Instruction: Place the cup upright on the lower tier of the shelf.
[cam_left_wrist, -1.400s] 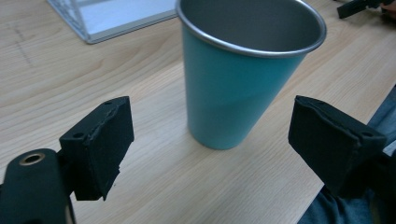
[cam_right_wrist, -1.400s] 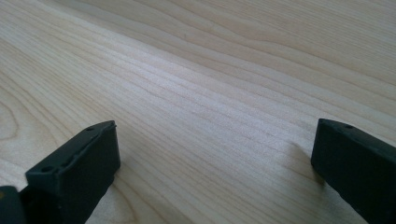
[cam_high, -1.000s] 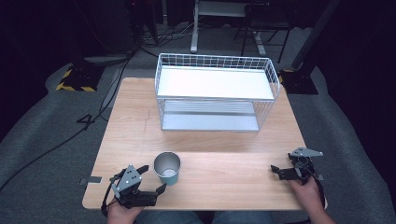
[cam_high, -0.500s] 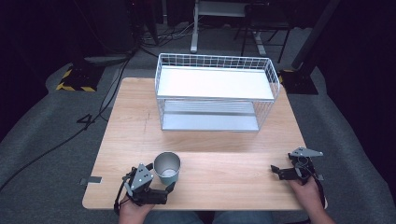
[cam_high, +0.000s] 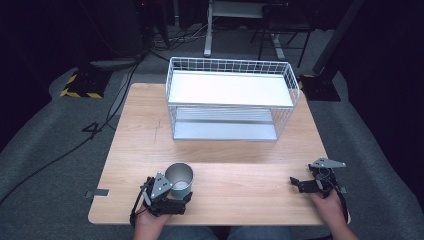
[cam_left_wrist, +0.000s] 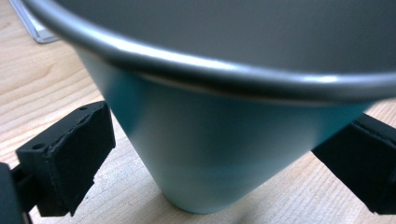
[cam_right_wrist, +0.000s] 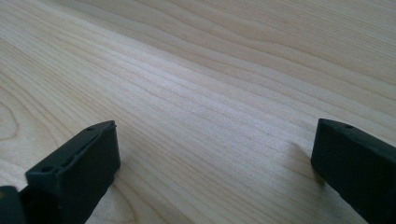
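1. Cup (cam_high: 179, 179) upright near the counter (cam_high: 235, 150) front edge in the high view, left tool (cam_high: 186, 196) right at its near side, jaws around its base. Right tool (cam_high: 296, 183) rests far off at the front right, jaws apart with nothing between them. Wire rack (cam_high: 231, 100) stands at the back, well apart from the cup.
2. Left gripper view: cup (cam_left_wrist: 205, 154) sits between the wide jaws, which have just been opening then easing in. A gap shows on the left side; the right side looks close, contact unclear. Not a grip yet, I'd say.
3. Right gripper view: bare counter (cam_right_wrist: 196, 93) between spread jaws.
4. Doing it well: centre the cup between the pads, keep the tool level and low on the tapered wall, close evenly so it doesn't tip or slide up.
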